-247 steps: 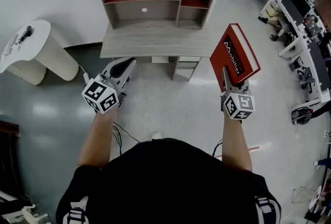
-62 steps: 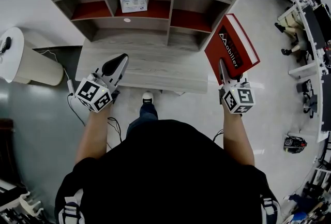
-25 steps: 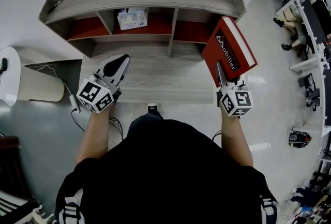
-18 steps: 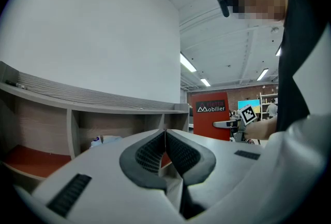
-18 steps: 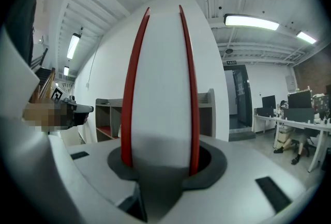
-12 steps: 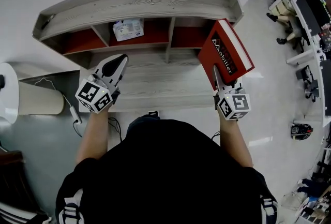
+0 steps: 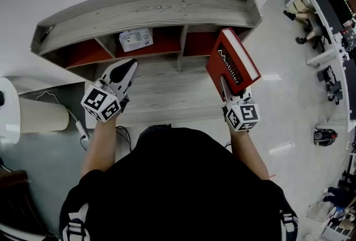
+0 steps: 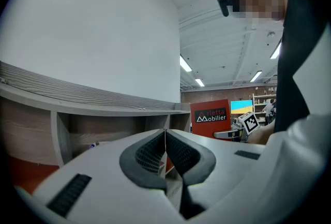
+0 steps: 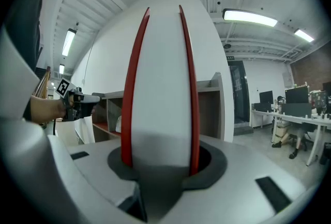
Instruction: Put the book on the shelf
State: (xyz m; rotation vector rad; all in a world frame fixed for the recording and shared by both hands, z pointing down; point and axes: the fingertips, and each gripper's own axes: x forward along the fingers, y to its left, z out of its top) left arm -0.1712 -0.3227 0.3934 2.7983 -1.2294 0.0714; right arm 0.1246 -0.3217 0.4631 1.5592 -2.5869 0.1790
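Fingers (image 9: 213, 162) of my right gripper (image 7: 225, 85) are clamped on the lower edge of the red book (image 7: 233, 62), which stands upright at the right edge of the desk surface (image 7: 161, 92), just in front of the shelf (image 7: 150, 9) and not yet inside it. My left gripper (image 7: 129, 67) hangs empty near the left edge, jaws together. I judge the right-hand compartment (image 7: 196, 43) the likely target. I should hold the book upright, line it up between divider and side wall, slide it in level, seat it, then let go.

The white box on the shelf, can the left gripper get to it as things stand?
Probably yes: the left gripper points toward the box, nothing lies between, though its jaws are shut.
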